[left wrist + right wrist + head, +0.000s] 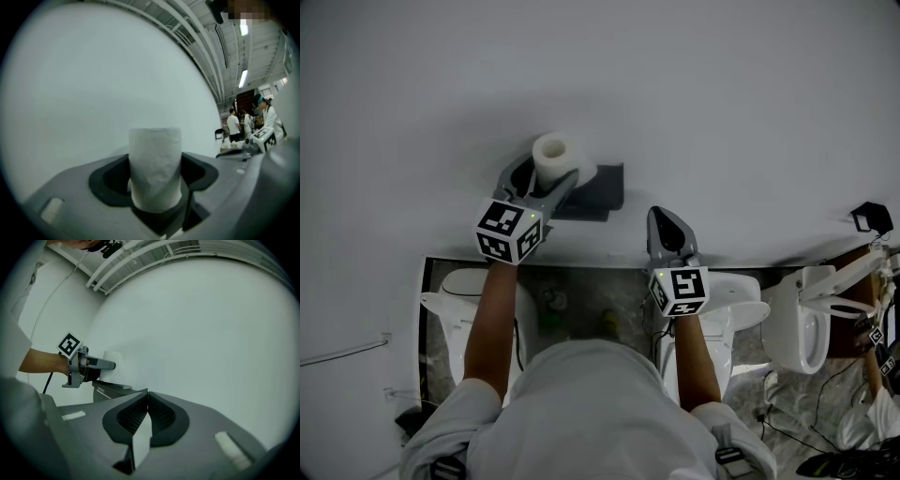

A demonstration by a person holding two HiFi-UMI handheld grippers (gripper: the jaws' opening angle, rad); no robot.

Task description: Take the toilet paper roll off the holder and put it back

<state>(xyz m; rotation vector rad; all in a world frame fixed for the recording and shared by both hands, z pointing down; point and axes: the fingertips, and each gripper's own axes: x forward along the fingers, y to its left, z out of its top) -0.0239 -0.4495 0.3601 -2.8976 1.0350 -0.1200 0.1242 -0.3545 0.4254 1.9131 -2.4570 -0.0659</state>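
A white toilet paper roll (555, 156) stands upright between the jaws of my left gripper (546, 175), which is shut on it. The roll (155, 167) fills the gap in the left gripper view, with the pads pressing its sides. It hangs just left of the dark grey holder (602, 191) fixed to the white wall. My right gripper (665, 216) is further right and lower, shut with nothing in it; its ribbed pads meet at the tips (148, 397). The right gripper view shows the left gripper (90, 365) with the roll (114, 363) above the holder (111, 391).
Below the wall stand a white toilet (448, 289) at the left, another (742, 302) under my right arm, and a third (799, 323) at the right. Cables lie on the floor (787, 427). People (233, 124) stand far off to the right.
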